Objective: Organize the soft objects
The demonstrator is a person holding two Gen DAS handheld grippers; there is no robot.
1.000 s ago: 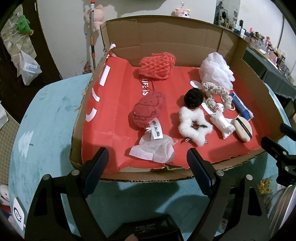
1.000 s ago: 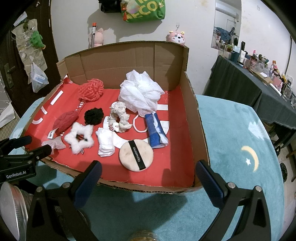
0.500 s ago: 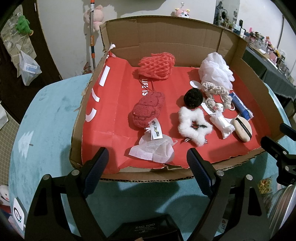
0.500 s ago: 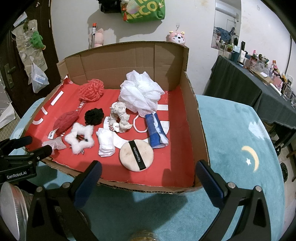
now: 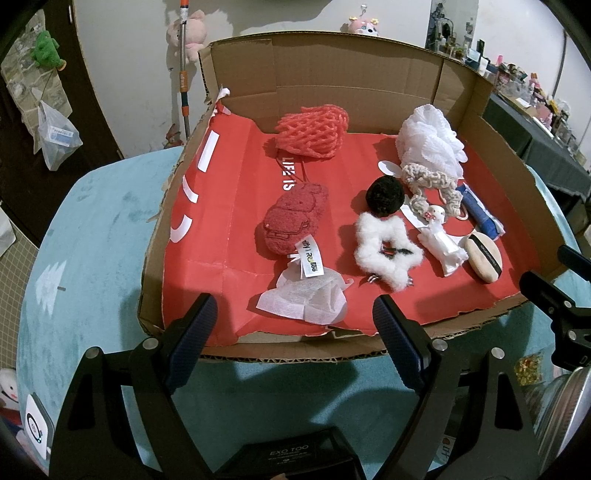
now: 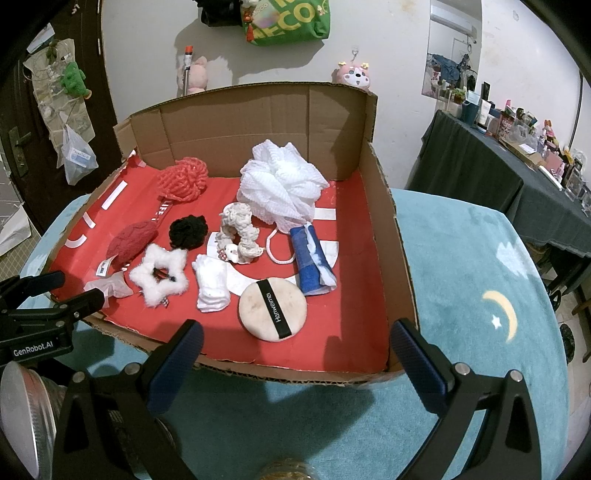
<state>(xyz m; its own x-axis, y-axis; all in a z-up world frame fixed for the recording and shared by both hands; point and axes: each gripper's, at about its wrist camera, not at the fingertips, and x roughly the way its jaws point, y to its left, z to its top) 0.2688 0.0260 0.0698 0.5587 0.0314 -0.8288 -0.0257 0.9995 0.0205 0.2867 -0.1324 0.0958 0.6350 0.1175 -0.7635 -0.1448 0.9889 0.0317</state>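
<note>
A cardboard box (image 5: 173, 206) (image 6: 397, 258) lined in red holds several soft objects: a red foam net (image 5: 312, 129), a dark red plush (image 5: 295, 218), a white tissue (image 5: 304, 299), a black pom-pom (image 5: 384, 194), a white star scrunchie (image 5: 386, 249) (image 6: 160, 275), a white bath pouf (image 6: 282, 186), a beige scrunchie (image 6: 240, 230), a white cloth (image 6: 212, 282), a blue roll (image 6: 310, 264) and a powder puff (image 6: 273, 308). My left gripper (image 5: 293, 332) is open and empty before the box's front edge. My right gripper (image 6: 293, 345) is open and empty at the front right.
The box sits on a teal plush cover (image 6: 480, 280). A dark table with small items (image 6: 517, 155) stands at the right. Plush toys and a green bag (image 6: 284, 18) hang on the back wall. A metal tin (image 5: 565, 402) lies by the right gripper.
</note>
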